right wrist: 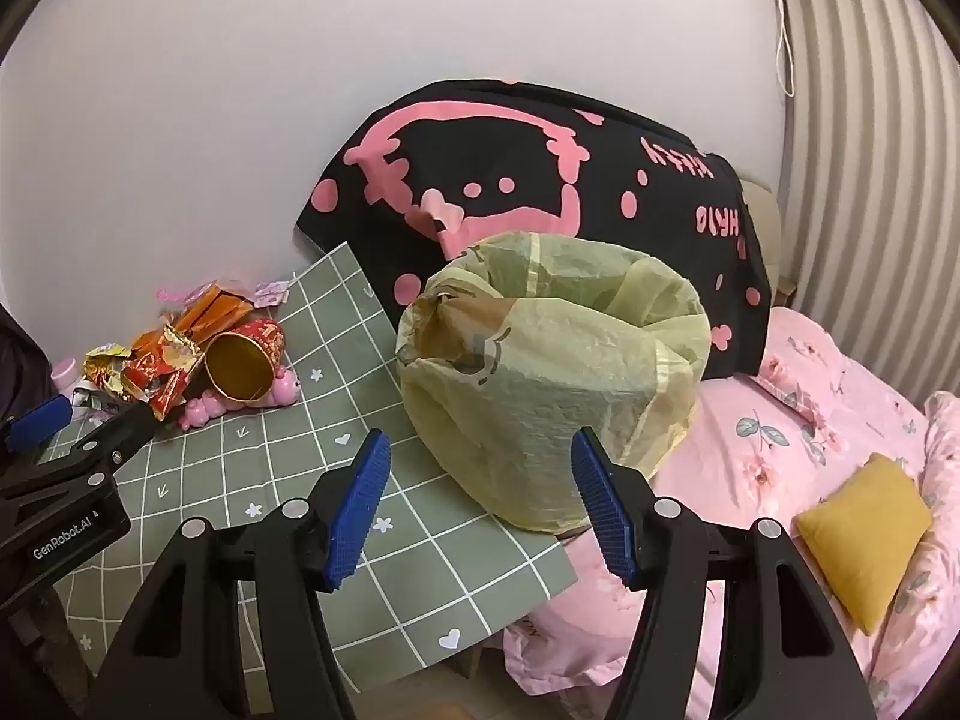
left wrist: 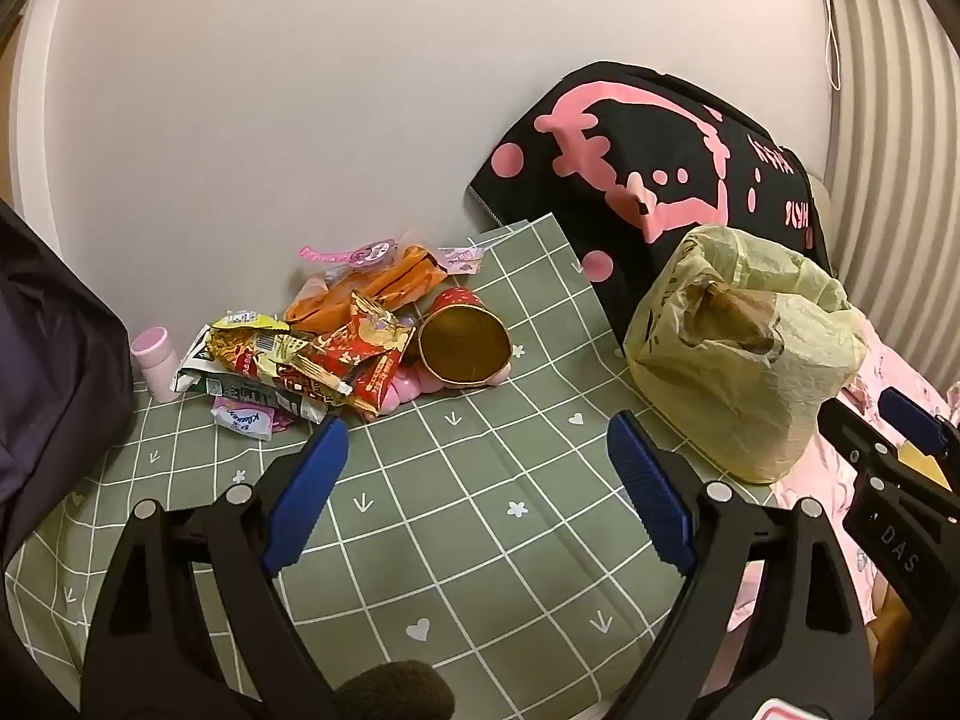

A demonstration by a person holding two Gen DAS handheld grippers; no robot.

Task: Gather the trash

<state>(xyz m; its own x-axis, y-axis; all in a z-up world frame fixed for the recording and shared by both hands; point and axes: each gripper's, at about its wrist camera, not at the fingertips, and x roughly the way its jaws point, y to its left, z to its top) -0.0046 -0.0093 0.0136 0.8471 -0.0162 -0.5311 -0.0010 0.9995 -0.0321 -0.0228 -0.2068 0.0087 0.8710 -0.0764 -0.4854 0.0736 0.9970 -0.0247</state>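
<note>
We note the trash pile (left wrist: 336, 354) of wrappers heaped at the far left of the green checked mat (left wrist: 480, 510), against the wall, with a red paper cup (left wrist: 465, 348) tipped on its side beside it. The yellow-green bag (right wrist: 552, 396) stands right, mouth up, ready to receive. Left gripper (left wrist: 480, 480) and right gripper (right wrist: 480, 510) both gape empty, apparently poised to start.
</note>
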